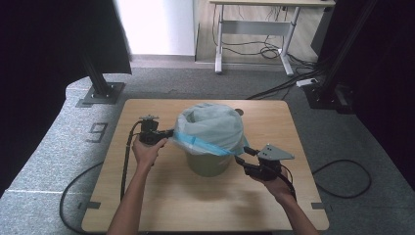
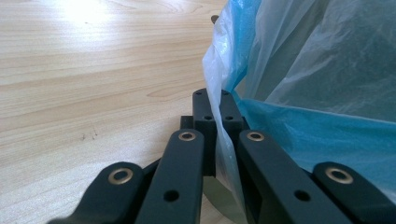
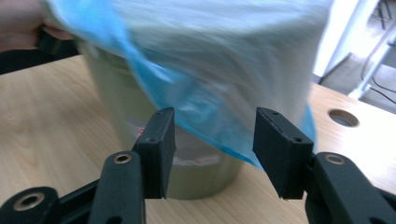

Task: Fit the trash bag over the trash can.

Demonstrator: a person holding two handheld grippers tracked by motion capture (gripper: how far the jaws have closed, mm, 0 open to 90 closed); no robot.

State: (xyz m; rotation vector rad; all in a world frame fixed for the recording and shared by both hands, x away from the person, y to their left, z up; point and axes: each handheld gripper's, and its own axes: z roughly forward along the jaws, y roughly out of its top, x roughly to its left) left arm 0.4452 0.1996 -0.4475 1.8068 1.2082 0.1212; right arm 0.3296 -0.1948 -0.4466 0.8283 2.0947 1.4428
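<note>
A: Nearest you, your forearms come in low over the worktop point(image 1: 161, 205). Your right hand-held gripper point(image 1: 243, 157) sits just at the near right side of the green bin point(image 1: 208, 164)

B: Jaws on that one?

A: Parted, nothing pinched. In the right gripper view the two black pads stand apart with the hanging blue edge of the bag point(image 3: 196, 100) behind the gap, not pressed by either. No earlier shot to compare, so only that

B: And your left one?

A: Your left hand-held gripper point(image 1: 170, 133) is level, at the bin's left side near its rim. Jaws closed on the bag: in the left gripper view a fold of white and blue film point(image 2: 219, 88) runs down between the two pads, clamped tight

B: Where's the bin itself?

A: Upright, about mid-worktop, slightly toward the far edge. Your two hand-held grippers flank it, left and right

B: The bag?

A: Pale bag point(image 1: 210, 125) puffed up over the bin's mouth, with a blue band point(image 1: 195, 143) draped round the outside of the rim. Right side of the band hangs lower, near your right jaws

B: Farther out?

A: A round hole in the worktop point(image 1: 239, 111) just behind the bin. Beyond the far edge, grey carpet point(image 1: 166, 85), cables point(image 1: 274, 49) on the floor, and a desk frame point(image 1: 254, 29) at the back
</note>
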